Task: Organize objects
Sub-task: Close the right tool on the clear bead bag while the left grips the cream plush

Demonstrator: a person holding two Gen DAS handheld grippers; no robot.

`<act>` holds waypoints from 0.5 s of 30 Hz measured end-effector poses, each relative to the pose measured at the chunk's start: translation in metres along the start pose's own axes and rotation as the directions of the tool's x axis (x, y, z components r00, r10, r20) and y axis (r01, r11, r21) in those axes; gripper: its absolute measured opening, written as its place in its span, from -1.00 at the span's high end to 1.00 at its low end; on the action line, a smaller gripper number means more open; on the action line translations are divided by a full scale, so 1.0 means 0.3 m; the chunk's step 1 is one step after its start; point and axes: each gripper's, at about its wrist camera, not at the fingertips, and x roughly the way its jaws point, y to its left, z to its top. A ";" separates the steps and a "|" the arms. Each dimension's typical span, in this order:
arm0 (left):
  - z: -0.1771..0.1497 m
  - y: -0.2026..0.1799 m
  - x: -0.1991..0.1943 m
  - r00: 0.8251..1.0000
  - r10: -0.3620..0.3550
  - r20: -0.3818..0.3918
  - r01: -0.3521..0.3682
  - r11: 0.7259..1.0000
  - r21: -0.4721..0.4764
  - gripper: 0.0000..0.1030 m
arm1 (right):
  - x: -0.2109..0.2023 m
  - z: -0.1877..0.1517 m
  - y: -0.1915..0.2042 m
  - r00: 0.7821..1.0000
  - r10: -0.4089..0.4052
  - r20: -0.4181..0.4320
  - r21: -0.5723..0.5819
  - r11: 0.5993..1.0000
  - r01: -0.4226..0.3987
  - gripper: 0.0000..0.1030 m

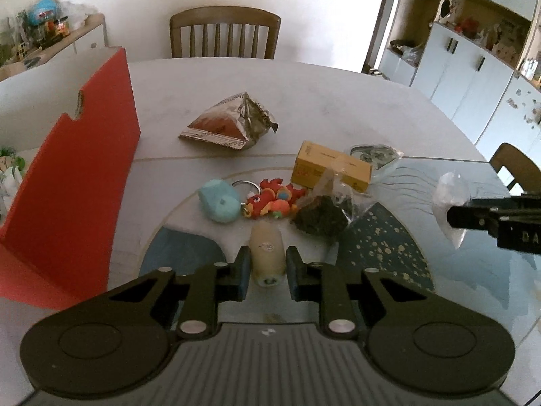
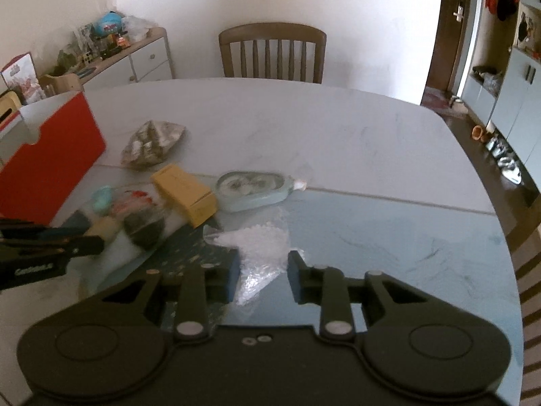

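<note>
My left gripper (image 1: pixel 267 265) is shut on a cream cylinder (image 1: pixel 267 250) that lies lengthwise between its blue pads, just above the glass tabletop (image 1: pixel 439 270). In the right wrist view the left gripper (image 2: pixel 89 233) comes in from the left with the cream cylinder (image 2: pixel 106 226) at its tips. My right gripper (image 2: pixel 263 270) is shut on a clear plastic bag of white granules (image 2: pixel 260 240). The left wrist view shows the right gripper (image 1: pixel 454 216) holding the clear bag (image 1: pixel 451 189) off the table.
A red open box (image 1: pixel 67 186) stands at the left. Ahead lie a blue plush (image 1: pixel 219 203), a red toy keychain (image 1: pixel 270 199), a bag of dark leaves (image 1: pixel 321 216), a yellow carton (image 1: pixel 331 165), a sealed clear pack (image 2: pixel 252 186) and a foil snack bag (image 1: pixel 230 121). A wooden chair (image 1: pixel 225 32) stands behind the table.
</note>
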 end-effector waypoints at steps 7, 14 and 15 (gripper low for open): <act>-0.012 0.021 -0.078 0.999 -0.039 0.020 0.039 0.999 -0.003 0.60 | -0.094 -0.020 0.079 0.999 0.036 0.017 0.029 0.999 -0.037 0.45; -0.017 0.071 -0.159 0.995 -0.089 0.033 0.090 0.996 -0.014 0.60 | -0.166 -0.026 0.171 0.998 0.060 0.024 0.050 0.997 -0.061 0.45; -0.015 0.080 -0.173 0.995 -0.096 0.036 0.097 0.995 -0.016 0.60 | -0.174 -0.026 0.185 0.998 0.061 0.024 0.048 0.997 -0.062 0.45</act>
